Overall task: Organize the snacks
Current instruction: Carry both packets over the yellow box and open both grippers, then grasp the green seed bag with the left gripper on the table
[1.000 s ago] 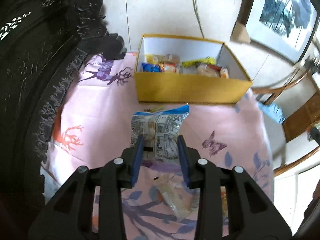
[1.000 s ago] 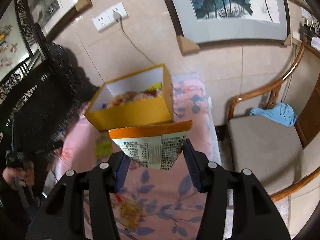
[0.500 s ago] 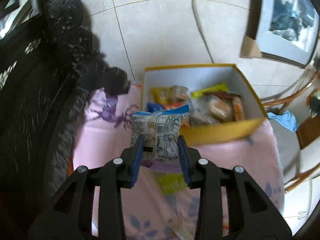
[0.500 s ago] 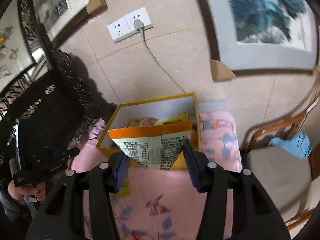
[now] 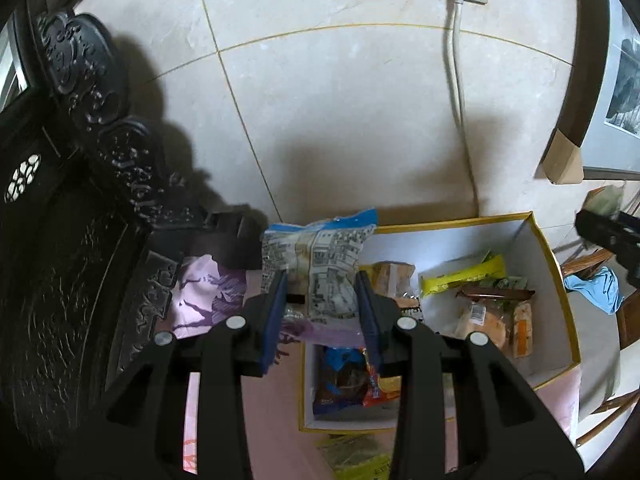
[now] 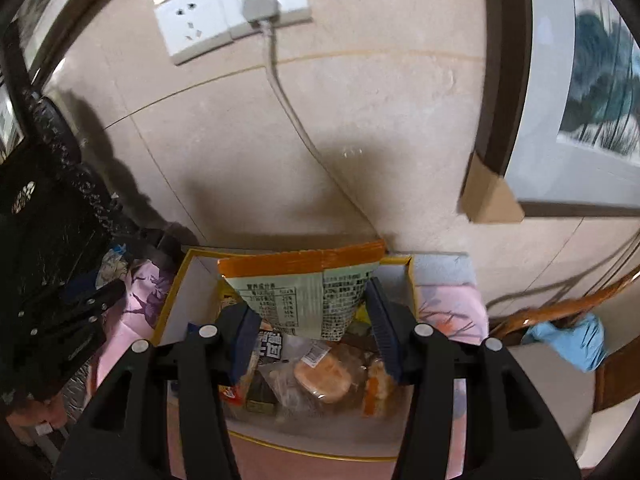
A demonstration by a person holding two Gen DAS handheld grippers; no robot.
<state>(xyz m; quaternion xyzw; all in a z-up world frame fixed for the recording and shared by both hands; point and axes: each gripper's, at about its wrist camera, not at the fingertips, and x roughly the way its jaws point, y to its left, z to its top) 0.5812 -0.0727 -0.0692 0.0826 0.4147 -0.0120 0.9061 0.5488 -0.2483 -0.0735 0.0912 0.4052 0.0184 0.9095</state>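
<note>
both hands are at the drop-off step of tidying the snacks: each carries a packet and is holding it at the yellow box that stands on the pink patterned cloth against the tiled wall. the left gripper has its fingers closed on a blue-edged packet with grey print, pinched by its lower half so the top stands upright; from the left wrist view it hangs over the box's left wall, partly over the cloth and not fully above the opening. the right gripper has its fingers closed on an orange-topped packet with a nutrition table showing, and from the right wrist view that packet hangs squarely over the box's white interior, above the loose pile of wrapped snacks already lying there. judging by this, the right hand looks ready to let go: it needs only a small lowering and an opening of the fingers so the packet falls flat on the pile rather than tipping over the rim. the left hand probably needs a short shift to its right first, to clear the wall, and the two grippers should not crowd each other over the opening. a yellow-green packet lies on the cloth in front of the box, so more picking seems to remain
</note>
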